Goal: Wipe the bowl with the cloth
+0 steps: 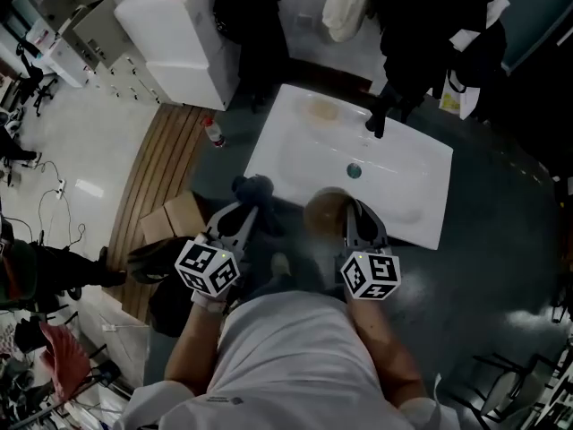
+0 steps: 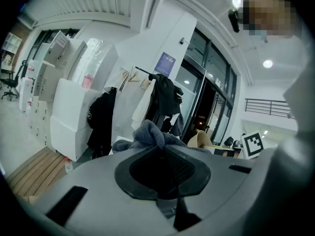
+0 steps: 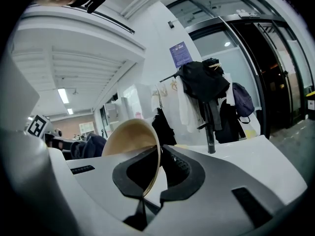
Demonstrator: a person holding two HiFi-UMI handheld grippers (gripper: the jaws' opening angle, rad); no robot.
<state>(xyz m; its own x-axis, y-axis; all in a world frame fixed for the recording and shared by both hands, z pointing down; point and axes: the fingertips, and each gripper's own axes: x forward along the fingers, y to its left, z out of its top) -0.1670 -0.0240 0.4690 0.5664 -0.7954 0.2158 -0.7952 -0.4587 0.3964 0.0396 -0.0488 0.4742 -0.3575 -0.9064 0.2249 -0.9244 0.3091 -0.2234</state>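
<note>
A tan bowl [image 1: 326, 211] is held tilted at the near edge of the white sink [image 1: 421, 173]; its rim sits between the jaws of my right gripper [image 1: 356, 213], which is shut on it. In the right gripper view the bowl [image 3: 132, 140] stands on edge with its hollow facing left. A grey-blue cloth [image 1: 253, 190] is bunched in my left gripper [image 1: 243, 211], which is shut on it, left of the bowl and a little apart from it. In the left gripper view the cloth [image 2: 150, 134] bulges above the jaws and the bowl [image 2: 199, 139] shows to its right.
A black faucet [image 1: 377, 119] stands at the sink's far edge, with the drain [image 1: 354, 170] in the basin's middle. White cabinets [image 1: 183, 38] and hanging dark clothes [image 1: 421, 25] stand behind. A small bottle [image 1: 213, 133] and a cardboard box [image 1: 172, 219] lie on the floor at left.
</note>
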